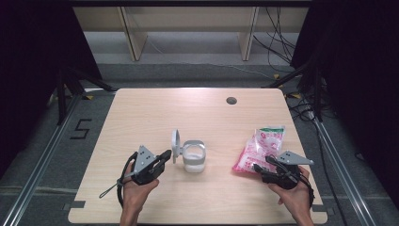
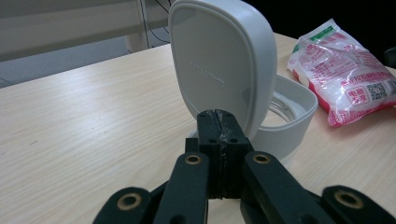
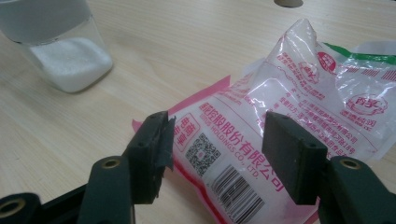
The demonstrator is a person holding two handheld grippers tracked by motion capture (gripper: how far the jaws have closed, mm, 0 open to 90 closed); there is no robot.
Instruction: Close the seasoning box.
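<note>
My left gripper pressed together, empty, just before open lid of jar. My right gripper spread, straddling pink bag, not pinching.

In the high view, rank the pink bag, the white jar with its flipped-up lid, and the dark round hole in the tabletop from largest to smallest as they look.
1. Pink bag, the largest patch.
2. White jar with its flipped-up lid, somewhat smaller; the two sit about equally near the camera, so the ranking holds.
3. Dark round hole, far the smallest, though it lies farther back.
</note>
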